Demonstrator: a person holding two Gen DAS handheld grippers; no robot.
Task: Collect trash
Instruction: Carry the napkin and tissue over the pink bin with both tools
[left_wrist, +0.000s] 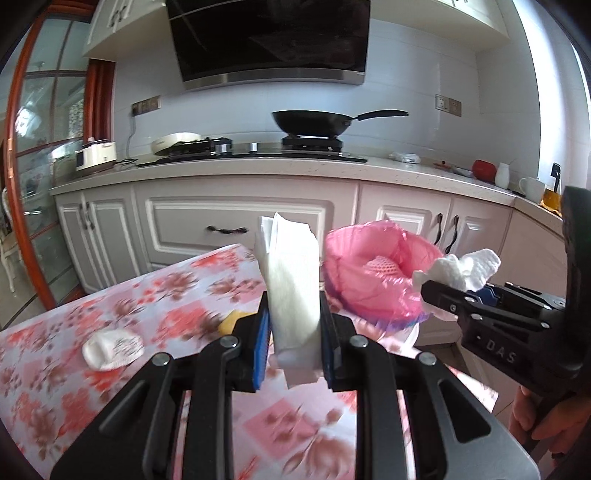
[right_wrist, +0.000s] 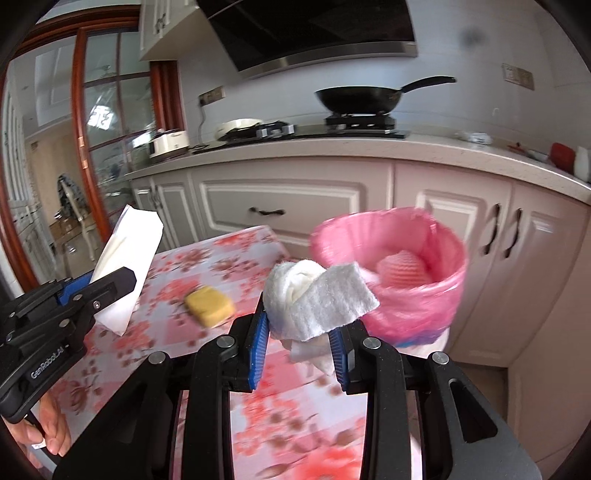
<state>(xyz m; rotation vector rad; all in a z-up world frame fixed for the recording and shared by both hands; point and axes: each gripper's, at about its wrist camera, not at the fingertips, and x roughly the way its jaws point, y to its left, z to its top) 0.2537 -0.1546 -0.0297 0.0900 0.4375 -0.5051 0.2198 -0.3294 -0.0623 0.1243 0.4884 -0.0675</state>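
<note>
Grippers each pinch trash above a floral table (left_wrist: 110, 317): left gripper (left_wrist: 293, 325) squeezes a folded white tissue (left_wrist: 291, 273), right gripper (right_wrist: 299, 332) squeezes a crumpled paper towel (right_wrist: 314, 295). Farther, at one o'clock, a pink-lined bin (right_wrist: 406, 273); at eleven o'clock, a yellow sponge (right_wrist: 209, 305).

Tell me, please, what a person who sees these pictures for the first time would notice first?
First, the pink-lined bin at the table's far right edge, with a pink foam net inside. Next, each gripper grips white trash: the left gripper holds a folded tissue upright, and the right gripper holds a crumpled paper towel close to the bin. A yellow sponge lies on the floral tablecloth.
</note>
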